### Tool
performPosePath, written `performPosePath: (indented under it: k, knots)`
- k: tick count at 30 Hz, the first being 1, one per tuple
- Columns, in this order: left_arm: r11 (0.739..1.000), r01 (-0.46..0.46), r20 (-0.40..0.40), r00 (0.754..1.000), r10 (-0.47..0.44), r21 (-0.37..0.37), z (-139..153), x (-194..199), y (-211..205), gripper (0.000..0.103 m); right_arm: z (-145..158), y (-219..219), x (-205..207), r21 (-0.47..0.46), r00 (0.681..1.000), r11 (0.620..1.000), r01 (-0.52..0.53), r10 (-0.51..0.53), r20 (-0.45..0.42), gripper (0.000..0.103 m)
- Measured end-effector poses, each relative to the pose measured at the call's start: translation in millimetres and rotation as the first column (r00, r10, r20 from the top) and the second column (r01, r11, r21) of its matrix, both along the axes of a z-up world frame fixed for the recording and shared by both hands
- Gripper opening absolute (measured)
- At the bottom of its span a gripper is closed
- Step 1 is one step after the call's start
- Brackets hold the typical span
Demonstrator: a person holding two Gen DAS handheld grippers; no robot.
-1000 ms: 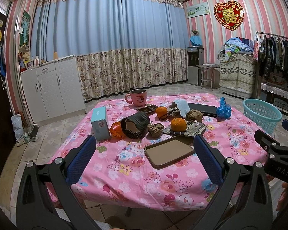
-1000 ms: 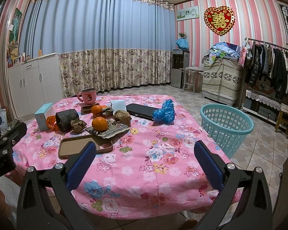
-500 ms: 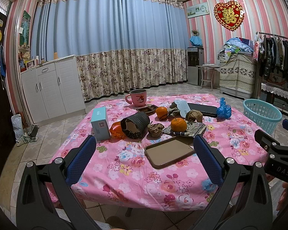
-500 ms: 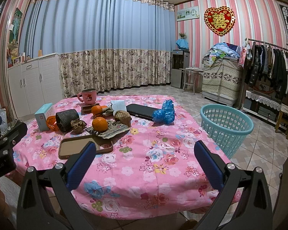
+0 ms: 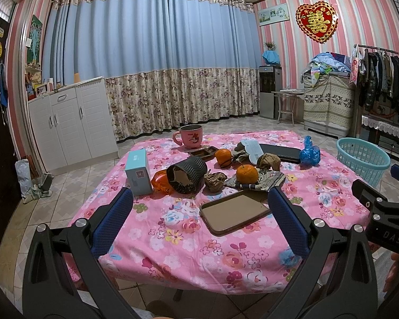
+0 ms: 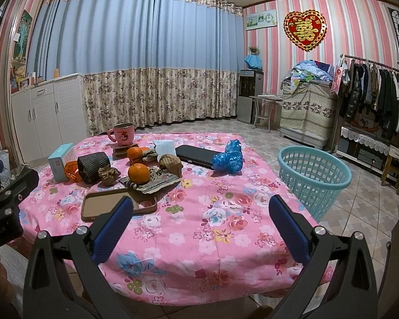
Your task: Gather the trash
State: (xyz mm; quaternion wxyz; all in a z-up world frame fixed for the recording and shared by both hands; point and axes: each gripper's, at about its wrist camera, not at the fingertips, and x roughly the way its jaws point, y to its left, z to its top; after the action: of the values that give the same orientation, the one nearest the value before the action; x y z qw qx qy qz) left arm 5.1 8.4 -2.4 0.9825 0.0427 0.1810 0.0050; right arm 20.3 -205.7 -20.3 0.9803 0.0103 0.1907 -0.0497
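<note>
Trash lies on the pink flowered table (image 5: 178,239) (image 6: 212,239): a crumpled blue plastic bag (image 5: 309,154) (image 6: 228,158), crumpled brown paper (image 5: 214,180) (image 6: 108,173), a second brown wad (image 5: 268,160) (image 6: 170,164), a foil wrapper (image 5: 263,180) (image 6: 157,182), an orange plastic scrap (image 5: 159,182) and a black corrugated cup sleeve (image 5: 186,174) (image 6: 93,163). A teal basket (image 5: 361,159) (image 6: 314,178) stands on the floor at the right. My left gripper (image 5: 199,220) and right gripper (image 6: 199,226) are both open and empty, held before the table's near edge.
Also on the table: a pink mug (image 5: 190,137), two oranges (image 5: 246,173) (image 5: 223,155), a teal box (image 5: 138,172), a brown tray (image 5: 234,212), a black case (image 5: 279,152). A white cabinet (image 5: 66,122) stands left, a clothes rack (image 6: 372,79) right.
</note>
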Motion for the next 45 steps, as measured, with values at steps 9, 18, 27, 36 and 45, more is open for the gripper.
performPosePath:
  k: [9, 18, 27, 36, 45]
  knots:
    - [1.000, 0.000, 0.000, 1.000, 0.000, 0.001, 2, 0, 0, 0.098, 0, 0, 0, -0.001, 1.000, 1.000, -0.001, 0.001, -0.002, 0.099]
    - [1.000, -0.002, 0.001, 1.000, 0.002, 0.003, 4, 1, -1, 0.098, 1, 2, 2, -0.002, 1.000, 1.000, -0.001, 0.001, -0.004, 0.099]
    - [1.000, -0.002, -0.002, 1.000, 0.002, 0.004, 2, 3, -1, 0.098, -1, 3, 7, -0.002, 1.000, 1.000, -0.005, 0.005, -0.013, 0.099]
    - [1.000, -0.008, -0.026, 1.000, 0.008, 0.002, -13, 27, 0, 0.098, -15, 2, 27, 0.001, 0.999, 1.000, -0.012, 0.012, -0.033, 0.099]
    - [1.000, -0.007, -0.064, 0.998, 0.008, 0.011, -21, 65, 2, 0.098, -18, 0, 59, -0.023, 0.999, 1.000, 0.000, 0.000, -0.041, 0.099]
